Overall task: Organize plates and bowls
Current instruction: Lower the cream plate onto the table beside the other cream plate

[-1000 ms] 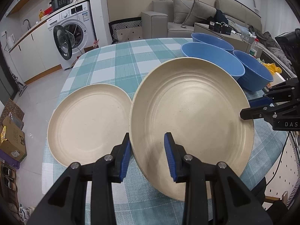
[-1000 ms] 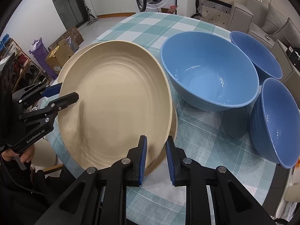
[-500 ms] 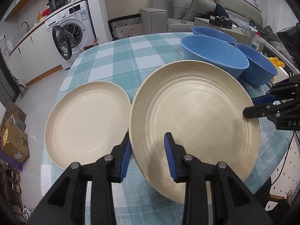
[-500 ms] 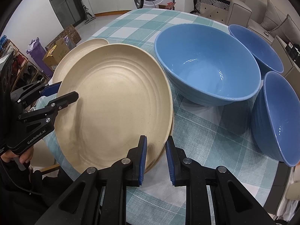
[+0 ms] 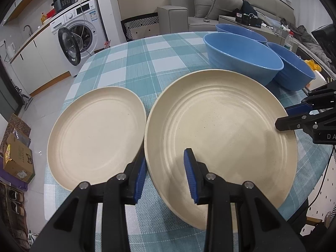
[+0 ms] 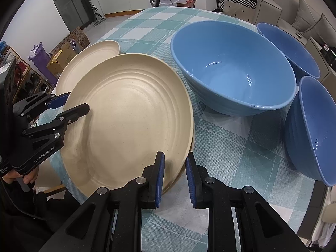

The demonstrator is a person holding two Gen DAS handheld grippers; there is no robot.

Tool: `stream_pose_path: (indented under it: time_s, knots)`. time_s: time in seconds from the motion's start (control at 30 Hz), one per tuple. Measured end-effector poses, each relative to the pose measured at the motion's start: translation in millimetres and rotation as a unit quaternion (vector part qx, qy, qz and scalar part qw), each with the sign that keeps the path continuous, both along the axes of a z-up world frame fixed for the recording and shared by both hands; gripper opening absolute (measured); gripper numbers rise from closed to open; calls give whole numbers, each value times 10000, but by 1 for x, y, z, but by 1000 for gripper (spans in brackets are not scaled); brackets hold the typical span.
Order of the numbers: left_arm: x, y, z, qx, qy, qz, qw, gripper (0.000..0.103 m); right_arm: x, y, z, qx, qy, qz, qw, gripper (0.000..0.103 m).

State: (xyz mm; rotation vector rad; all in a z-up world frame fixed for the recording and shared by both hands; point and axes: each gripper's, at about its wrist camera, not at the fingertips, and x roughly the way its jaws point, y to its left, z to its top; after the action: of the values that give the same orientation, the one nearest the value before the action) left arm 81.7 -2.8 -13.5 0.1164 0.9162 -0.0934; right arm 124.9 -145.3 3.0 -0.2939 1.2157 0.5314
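A large cream plate is held level just above the checked table, on top of another cream plate whose rim shows beneath it. My left gripper straddles its near rim, one finger on each side. My right gripper straddles the opposite rim the same way. A second cream plate lies on the table beside it. Three blue bowls stand behind: a big one, one farther back, one at the side.
The round table has a teal and white checked cloth; its edge runs close under both grippers. A washing machine with its door open, boxes on the floor and a grey sofa surround the table.
The large plate has come down and levelled out between the two grippers. The bowls and the second plate have not moved.
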Motion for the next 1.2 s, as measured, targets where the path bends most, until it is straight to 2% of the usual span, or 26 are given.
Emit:
stream_pose_path:
  time_s: [1.2]
  knots:
    - [3,-9,-12,218,165,-119,9996,34,-5,20,-14,-446,-154,-10,9989,21]
